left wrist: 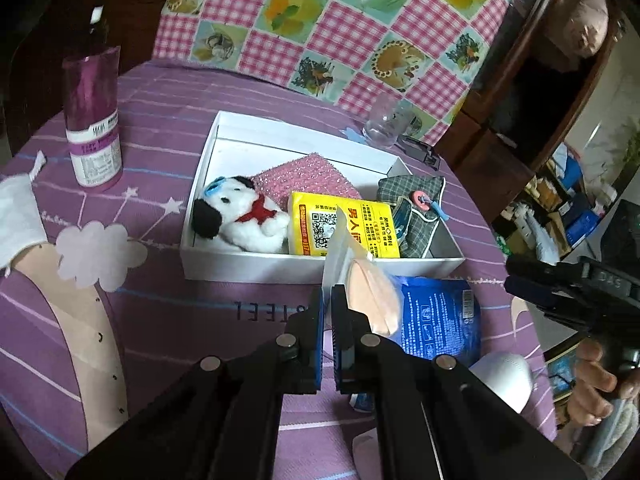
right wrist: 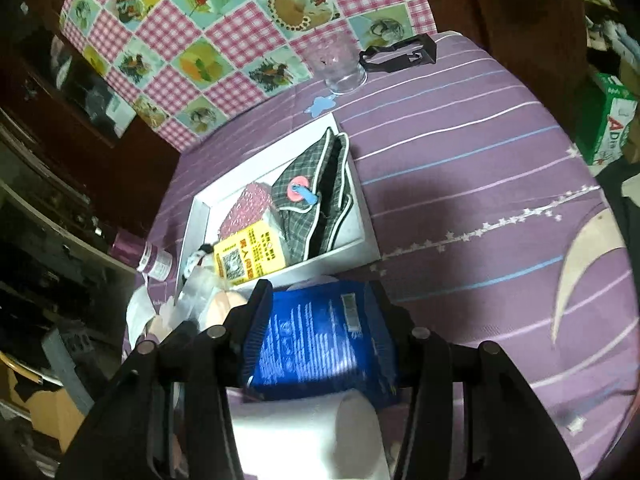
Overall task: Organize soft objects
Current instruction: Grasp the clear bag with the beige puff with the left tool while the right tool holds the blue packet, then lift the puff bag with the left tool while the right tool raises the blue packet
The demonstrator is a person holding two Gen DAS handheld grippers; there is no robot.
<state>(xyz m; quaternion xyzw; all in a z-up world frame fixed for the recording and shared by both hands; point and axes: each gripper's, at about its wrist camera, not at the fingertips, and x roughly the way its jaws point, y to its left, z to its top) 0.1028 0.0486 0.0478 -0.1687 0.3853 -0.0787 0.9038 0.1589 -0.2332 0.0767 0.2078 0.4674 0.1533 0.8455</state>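
A white box [left wrist: 224, 264] on the purple cloth holds a plush dog [left wrist: 240, 216], a pink sponge cloth [left wrist: 300, 176], a yellow packet [left wrist: 344, 228] and a grey plaid pouch [left wrist: 416, 208]. My left gripper [left wrist: 326, 300] is shut on a clear bag with a peach puff [left wrist: 372, 292], just in front of the box. My right gripper [right wrist: 320, 292] is open with its fingers either side of a blue packet [right wrist: 316, 344]; the packet also shows in the left wrist view [left wrist: 436, 316]. A white paper roll [right wrist: 312, 436] lies under the right gripper.
A purple bottle [left wrist: 94, 120] stands left of the box. A clear glass [left wrist: 386, 126] and a black clip [right wrist: 400, 56] sit behind it. A checked cloth [left wrist: 340, 20] hangs at the back. White tissue [left wrist: 18, 216] lies at the far left.
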